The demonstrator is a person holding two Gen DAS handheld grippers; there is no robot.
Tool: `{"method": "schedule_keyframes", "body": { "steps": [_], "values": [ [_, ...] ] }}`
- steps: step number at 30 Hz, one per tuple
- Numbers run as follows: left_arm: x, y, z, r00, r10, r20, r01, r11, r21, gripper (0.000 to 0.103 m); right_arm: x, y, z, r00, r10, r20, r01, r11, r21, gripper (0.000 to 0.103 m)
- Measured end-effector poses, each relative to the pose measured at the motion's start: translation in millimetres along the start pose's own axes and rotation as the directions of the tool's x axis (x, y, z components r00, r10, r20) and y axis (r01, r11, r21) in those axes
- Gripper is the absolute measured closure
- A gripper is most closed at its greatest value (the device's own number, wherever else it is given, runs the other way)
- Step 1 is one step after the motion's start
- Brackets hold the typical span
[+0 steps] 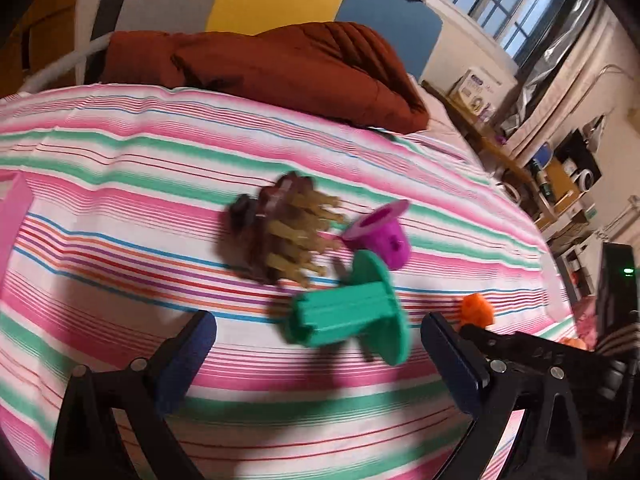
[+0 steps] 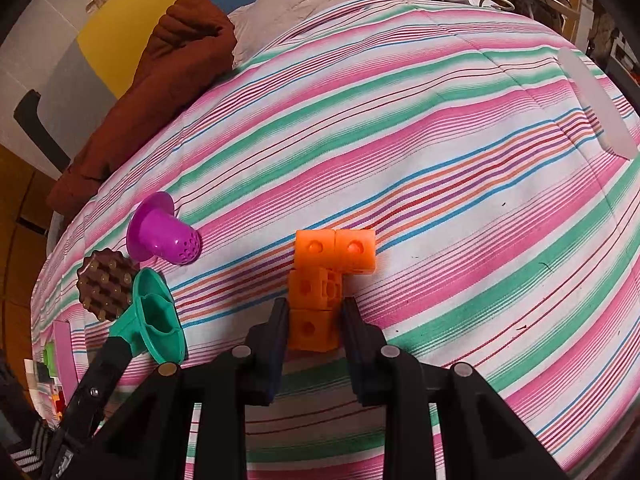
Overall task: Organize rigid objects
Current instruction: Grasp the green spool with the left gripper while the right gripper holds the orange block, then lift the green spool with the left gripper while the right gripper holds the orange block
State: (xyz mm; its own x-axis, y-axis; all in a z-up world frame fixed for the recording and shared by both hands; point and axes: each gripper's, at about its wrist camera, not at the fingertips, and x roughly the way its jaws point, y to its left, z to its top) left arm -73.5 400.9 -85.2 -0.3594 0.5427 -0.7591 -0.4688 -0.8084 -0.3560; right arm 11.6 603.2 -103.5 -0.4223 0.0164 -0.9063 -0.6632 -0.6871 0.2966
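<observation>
The green spool serves as the landmark: it lies on its side on the striped bedspread, a ribbed green shaft with a broad flange at each end. The left gripper hangs over the bedspread with its jaws spread wide and nothing clamped; its blue-padded fingers stand on either side of the spool, apart from it, as far as the blurred left wrist view shows.

Just beyond the spool lies the purple cup, a flanged perforated piece tipped on its side, its mouth turned toward the left camera. Beside the spool, to the left of the cup in that view, sits the brown peg disc, a dark scalloped round piece with pale pegs sticking out of it; it is smeared by motion blur. Whether either one touches the spool cannot be told.

In the right wrist view the spool shows at the lower left, and the orange cube block is to its right, apart from it. The right gripper is closed narrowly on this block, its pads pressing the lowest cube from both sides. The block is a chain of joined orange cubes with round dimples, bending sideways at its far end.

Far beyond the spool a rust-brown quilt lies bunched at the bed's edge.
</observation>
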Motion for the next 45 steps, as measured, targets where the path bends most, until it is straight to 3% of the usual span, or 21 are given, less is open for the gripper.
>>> {"method": "schedule_keyframes", "body": {
  "steps": [7,11,13,21,29,34,45],
  "values": [
    [14,-28,-2,0.995,0.101,0.014,-0.102,0.986,0.135,0.002,-1,1,-1,1.0,0.002,0.0,-0.002,1.0,0.003,0.077],
    [20,-19,-10,0.993,0.114,0.021,-0.116,0.976,0.186,0.031,-1,1,-1,1.0,-0.003,0.0,0.003,1.0,-0.002,0.077],
    [18,-18,-15,0.993,0.111,0.048,-0.119,0.966,0.229,0.032,-1,2,-1,1.0,-0.007,0.0,0.007,1.0,-0.006,0.077],
    [-10,11,-26,0.997,0.025,0.07,-0.036,0.987,0.158,0.032,0,5,-3,1.0,-0.025,0.005,0.025,0.999,-0.032,0.077],
    [-37,36,-46,0.997,0.011,0.075,-0.022,0.989,0.144,0.032,2,15,-3,0.999,-0.03,0.011,0.031,0.996,-0.085,0.077],
    [-55,50,-62,0.997,0.007,0.078,-0.02,0.985,0.17,0.032,4,20,-5,0.999,0.034,-0.004,-0.034,0.995,-0.092,0.078],
    [-89,79,-80,0.996,-0.023,0.086,0.01,0.99,0.142,0.032,3,26,-8,1.0,-0.004,0.006,0.005,0.99,-0.143,0.078]
  ]
}}
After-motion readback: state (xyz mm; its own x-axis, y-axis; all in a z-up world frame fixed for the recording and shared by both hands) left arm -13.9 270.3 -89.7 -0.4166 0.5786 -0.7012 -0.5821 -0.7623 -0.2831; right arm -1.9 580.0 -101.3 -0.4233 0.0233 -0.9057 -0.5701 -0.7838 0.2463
